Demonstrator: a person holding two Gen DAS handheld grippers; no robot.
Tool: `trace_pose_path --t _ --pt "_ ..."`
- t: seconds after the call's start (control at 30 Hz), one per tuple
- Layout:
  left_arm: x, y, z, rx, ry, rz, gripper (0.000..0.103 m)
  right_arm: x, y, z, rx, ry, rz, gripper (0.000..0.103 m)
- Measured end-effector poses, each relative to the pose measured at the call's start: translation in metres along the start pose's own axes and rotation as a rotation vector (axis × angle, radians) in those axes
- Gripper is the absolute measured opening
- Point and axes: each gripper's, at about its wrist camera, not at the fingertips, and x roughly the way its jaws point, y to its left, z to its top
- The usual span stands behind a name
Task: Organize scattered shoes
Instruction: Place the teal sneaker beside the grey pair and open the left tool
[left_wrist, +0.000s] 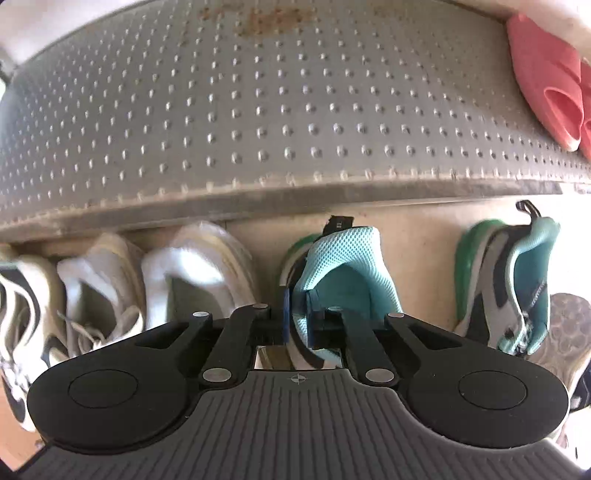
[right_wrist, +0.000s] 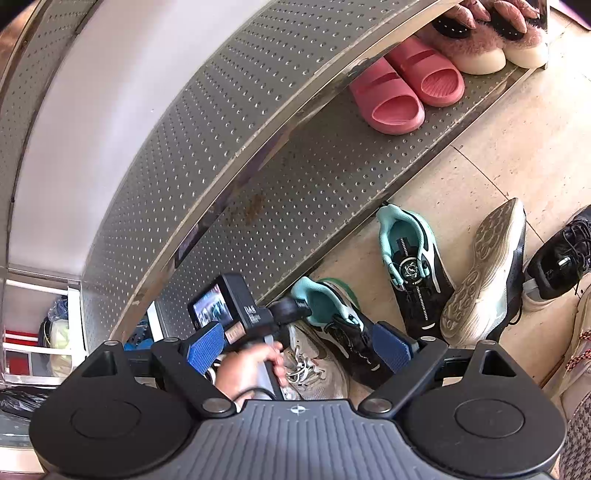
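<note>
left gripper (left_wrist: 300, 325) pinches teal sneaker (left_wrist: 343, 280) collar | right gripper (right_wrist: 299, 347) spread, empty | risk: thin collar hold slips, sneaker drops toward white sneaker (left_wrist: 199, 269) at 9 o'clock

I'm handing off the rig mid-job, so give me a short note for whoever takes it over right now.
Left gripper: shut on the heel collar of a teal sneaker on the floor by the rack, pointing down.
Right gripper: open, empty, hovering above the same spot.
Its mate, the second teal sneaker, lies on the floor beside it. A sneaker lying sole-up and a black sneaker are also on the floor.
Done: pink slides and fuzzy slippers paired on the rack shelf.
Left: shelve the teal pair, then the remaining floor shoes.
</note>
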Motion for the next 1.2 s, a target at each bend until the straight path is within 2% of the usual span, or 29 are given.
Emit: trace_pose_path --t 0.03,0.07,0.1,0.17,0.27,0.4,0.43,0.5,0.6,0.7,0.73,0.8,0.87,0.93,0.97,1.03,1.07,1.13,1.2 --pt "-0.001 -0.003 -0.002 0.03 -0.005 0.008 0.016 0.0 0.0 0.0 -0.001 0.001 0.0 0.09" --pt "-0.005 -0.006 -0.005 0.053 -0.011 0.015 0.029 0.0 0.002 0.0 -0.002 0.004 0.004 0.09" --pt "-0.01 -0.009 -0.011 0.075 -0.016 0.024 0.05 0.0 0.002 0.001 -0.003 0.006 0.01 0.09" --pt "-0.023 -0.011 -0.024 0.097 -0.015 0.042 0.067 -0.004 0.002 0.002 -0.007 0.001 0.019 0.09" --pt "-0.045 -0.012 -0.045 0.145 0.011 0.038 0.069 -0.01 0.0 0.005 -0.032 -0.025 -0.006 0.092" --pt "-0.099 -0.017 -0.079 0.25 0.135 -0.04 0.076 -0.013 -0.008 0.005 -0.028 -0.038 -0.046 0.092" --pt "-0.113 -0.017 -0.084 0.261 0.141 -0.053 0.077 -0.012 -0.01 0.005 -0.022 -0.038 -0.051 0.092" --pt "-0.147 -0.017 -0.097 0.29 0.145 -0.08 0.086 -0.008 -0.012 0.004 -0.027 -0.033 -0.066 0.092" --pt "-0.201 -0.017 -0.118 0.341 0.051 -0.069 0.092 0.006 -0.01 -0.001 -0.054 -0.015 -0.112 0.092" --pt "-0.213 -0.012 -0.122 0.336 -0.041 -0.061 0.092 0.023 -0.01 -0.006 -0.088 0.01 -0.165 0.092" --pt "-0.211 -0.005 -0.123 0.289 -0.074 -0.062 0.092 0.03 -0.01 -0.008 -0.107 0.017 -0.189 0.092" --pt "-0.202 0.004 -0.116 0.197 -0.036 -0.048 0.089 0.044 -0.011 -0.012 -0.147 0.032 -0.238 0.092" --pt "-0.203 0.005 -0.108 0.216 0.014 -0.134 0.088 0.058 -0.018 -0.014 -0.177 0.017 -0.297 0.092" --pt "-0.21 0.003 -0.099 0.248 -0.004 -0.159 0.088 0.067 -0.023 -0.016 -0.195 0.012 -0.331 0.092" --pt "-0.215 0.003 -0.095 0.254 -0.029 -0.149 0.089 0.078 -0.029 -0.018 -0.206 0.032 -0.353 0.092" --pt "-0.229 0.006 -0.082 0.254 -0.121 -0.117 0.09 0.1 -0.041 -0.021 -0.236 0.073 -0.386 0.084" --pt "-0.231 0.01 -0.078 0.246 -0.132 -0.11 0.09 0.108 -0.044 -0.019 -0.251 0.08 -0.396 0.083" --pt "-0.233 0.019 -0.07 0.222 -0.143 -0.101 0.09 0.127 -0.049 -0.012 -0.266 0.075 -0.424 0.085" --pt "-0.231 0.03 -0.065 0.186 -0.136 -0.097 0.09 0.144 -0.054 -0.001 -0.259 0.051 -0.452 0.09"
